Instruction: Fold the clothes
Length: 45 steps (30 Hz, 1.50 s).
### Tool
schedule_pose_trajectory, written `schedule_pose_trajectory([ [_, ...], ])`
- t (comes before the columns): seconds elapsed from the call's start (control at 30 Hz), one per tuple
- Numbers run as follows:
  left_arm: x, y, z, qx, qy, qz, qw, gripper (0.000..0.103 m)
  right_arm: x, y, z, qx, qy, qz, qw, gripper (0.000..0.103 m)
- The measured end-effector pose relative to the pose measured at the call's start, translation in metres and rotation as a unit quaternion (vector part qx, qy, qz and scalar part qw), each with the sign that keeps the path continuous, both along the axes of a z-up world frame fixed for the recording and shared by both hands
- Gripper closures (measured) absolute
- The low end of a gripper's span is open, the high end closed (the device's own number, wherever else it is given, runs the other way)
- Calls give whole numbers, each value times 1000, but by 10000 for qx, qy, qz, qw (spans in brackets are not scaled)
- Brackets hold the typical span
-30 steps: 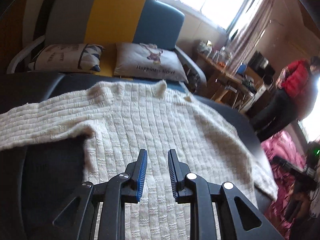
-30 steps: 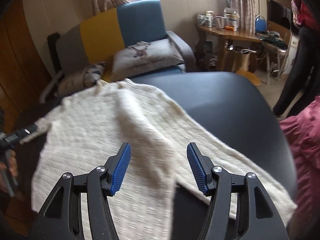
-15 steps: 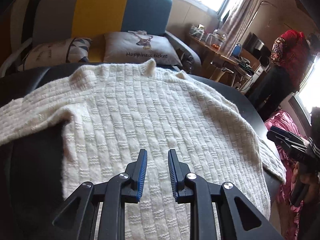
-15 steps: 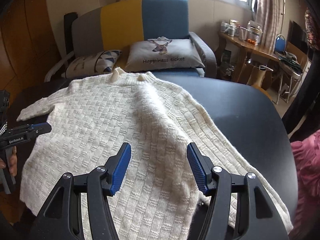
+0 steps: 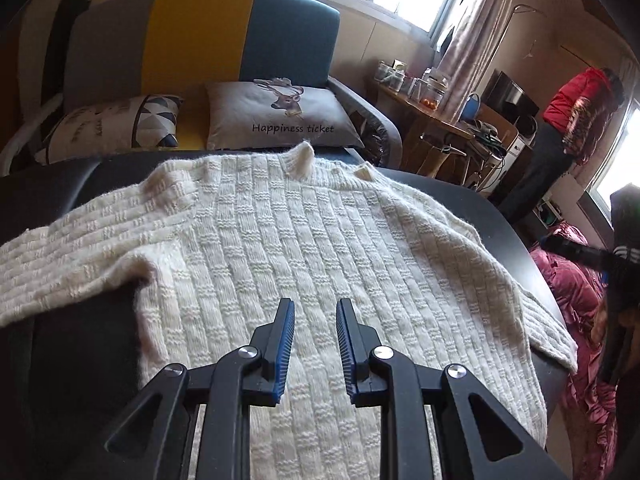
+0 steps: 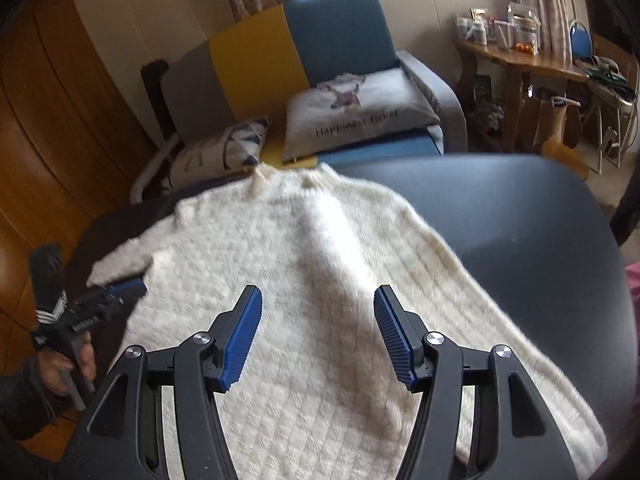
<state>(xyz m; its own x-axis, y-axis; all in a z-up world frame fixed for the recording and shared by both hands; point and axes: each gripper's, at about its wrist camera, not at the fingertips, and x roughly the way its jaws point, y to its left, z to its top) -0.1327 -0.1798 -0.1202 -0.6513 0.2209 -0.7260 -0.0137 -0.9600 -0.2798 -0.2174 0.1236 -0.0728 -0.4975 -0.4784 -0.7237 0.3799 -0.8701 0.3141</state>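
Two grippers hang over one cream knit sweater (image 5: 304,240) that lies spread on a dark table (image 5: 72,344). Nearest in the left wrist view, the left gripper (image 5: 315,312) sits above the sweater's lower body, its blue-padded jaws a narrow gap apart and holding nothing. In the right wrist view the right gripper (image 6: 318,312) has its jaws spread wide and empty above the same cloth. The sweater's long axis runs from near to far, hem near, collar (image 5: 304,162) pointing to the table's far edge. One sleeve (image 5: 64,256) stretches out to the left; the other sleeve (image 5: 532,320) lies along the right side, slanting toward the near right. Beyond the table stands a sofa (image 5: 200,36) in grey, yellow and blue with two cushions (image 5: 280,120). Far right, a person in red (image 5: 576,96) stands by a cluttered wooden desk (image 5: 436,120).
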Motion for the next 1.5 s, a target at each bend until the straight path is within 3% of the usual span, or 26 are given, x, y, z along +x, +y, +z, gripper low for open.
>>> schedule_pose_trajectory([
  [0.07, -2, 1, -1, -10, 3, -10, 10000, 82, -3, 1, 7, -38, 150, 5, 9999, 41],
  [0.17, -6, 2, -3, -26, 7, -25, 10000, 82, -10, 0, 12, -236, 307, -60, 9992, 30],
  [0.27, -9, 4, -5, -42, 11, -40, 10000, 82, -21, -7, 5, -36, 300, -12, 9995, 30],
  [0.33, -12, 3, -6, -38, 8, -47, 10000, 82, -34, -11, -5, 166, -19, 71, 9998, 28],
  [0.4, -15, 1, -7, -51, 11, -29, 10000, 82, -46, -10, -13, 334, -60, 46, 9994, 28],
  [0.53, -22, -2, -9, -91, 39, -29, 9999, 82, -74, 6, -21, 374, -155, -224, 9989, 28],
  [0.63, -25, -5, -13, -93, 17, -34, 10000, 82, -104, 12, -35, 392, -473, -146, 9980, 28],
  [0.83, -30, -13, -22, -81, -51, -45, 9999, 82, -140, -11, -63, 909, -614, 184, 9938, 28],
  [0.9, -32, -15, -25, -77, -73, -49, 9999, 82, -153, -25, -77, 1503, -575, 112, 9869, 28],
  [1.13, -35, -23, -31, -52, -121, -69, 9999, 82, -182, -44, -114, 1956, -656, 230, 9782, 28],
  [1.17, -35, -24, -32, -50, -125, -69, 9999, 82, -182, -47, -120, 2068, -657, 282, 9758, 33],
  [1.2, -35, -25, -32, -47, -121, -73, 9999, 82, -181, -49, -123, 2234, -610, 281, 9724, 60],
  [1.23, -36, -25, -31, -46, -105, -81, 9999, 81, -179, -51, -126, 2401, -562, 278, 9687, 78],
  [1.27, -37, -24, -30, -52, -92, -88, 9999, 81, -177, -53, -129, 2567, -514, 275, 9647, 86],
  [1.43, -45, -19, -24, -145, 7, -143, 9998, 81, -162, -56, -132, 2788, -242, 407, 9592, 86],
  [1.5, -52, -16, -20, -252, 81, -187, 9995, 81, -157, -56, -131, 2864, -150, 443, 9570, 92],
])
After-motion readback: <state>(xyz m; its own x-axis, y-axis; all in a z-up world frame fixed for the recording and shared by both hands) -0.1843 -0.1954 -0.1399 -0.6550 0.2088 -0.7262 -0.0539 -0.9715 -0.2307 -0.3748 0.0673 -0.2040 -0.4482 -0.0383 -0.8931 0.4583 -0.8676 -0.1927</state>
